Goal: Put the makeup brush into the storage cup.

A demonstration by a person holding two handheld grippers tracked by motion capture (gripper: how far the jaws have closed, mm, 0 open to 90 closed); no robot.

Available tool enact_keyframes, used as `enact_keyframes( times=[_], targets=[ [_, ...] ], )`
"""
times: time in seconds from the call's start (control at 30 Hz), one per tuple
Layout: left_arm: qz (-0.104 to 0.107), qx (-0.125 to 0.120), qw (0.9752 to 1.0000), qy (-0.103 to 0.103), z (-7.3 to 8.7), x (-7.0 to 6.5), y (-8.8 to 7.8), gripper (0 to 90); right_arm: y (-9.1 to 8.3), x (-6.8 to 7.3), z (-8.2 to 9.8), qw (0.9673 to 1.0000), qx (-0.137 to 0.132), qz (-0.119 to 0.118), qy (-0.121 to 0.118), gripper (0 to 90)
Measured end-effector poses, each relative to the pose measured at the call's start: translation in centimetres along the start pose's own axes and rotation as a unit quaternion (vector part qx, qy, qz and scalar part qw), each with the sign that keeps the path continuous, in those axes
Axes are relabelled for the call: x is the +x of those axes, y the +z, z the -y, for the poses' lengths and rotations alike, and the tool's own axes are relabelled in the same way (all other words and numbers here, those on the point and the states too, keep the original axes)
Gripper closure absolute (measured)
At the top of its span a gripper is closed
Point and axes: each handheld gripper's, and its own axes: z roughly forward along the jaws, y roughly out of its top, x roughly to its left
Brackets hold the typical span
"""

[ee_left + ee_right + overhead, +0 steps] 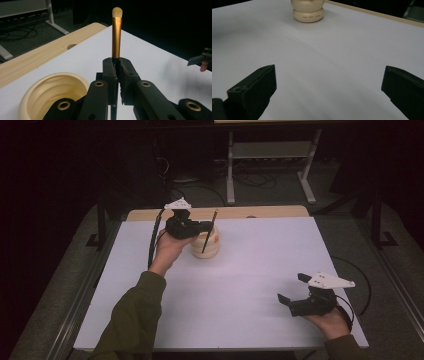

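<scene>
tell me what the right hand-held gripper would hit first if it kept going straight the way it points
Probably nothing near: the right hand-held gripper, jaws open, looks across bare white table. The cream jar stands far ahead, left of its centre line, so it might pass beside it; depth is hard to judge.

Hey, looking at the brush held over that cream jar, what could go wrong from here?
1. The left gripper pinches the makeup brush on its thin black handle, so the brush may swivel or slip between the pads.
2. The brush hangs tilted beside the cream jar, not over its mouth; lowered this way it may strike the rim and tip the jar.
3. The right gripper rests open, far from the jar, so nothing steadies it.
</scene>
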Motion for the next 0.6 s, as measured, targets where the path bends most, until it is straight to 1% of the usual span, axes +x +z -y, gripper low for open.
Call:
enact_keyframes(
  times=[0.3,0.6],
  targets=[
    [-0.009,-0.004,1.0000,-0.001,-0.1,0.5,-0.6,84.2,0.0,0.0,0.0,1.0000,0.000,0.000,0.000,0.0],
    [-0.023,-0.011,0.9997,-0.004,-0.4,1.3,-1.3,84.2,0.0,0.0,0.0,1.0000,0.000,0.001,0.001,0.0]
  ],
)
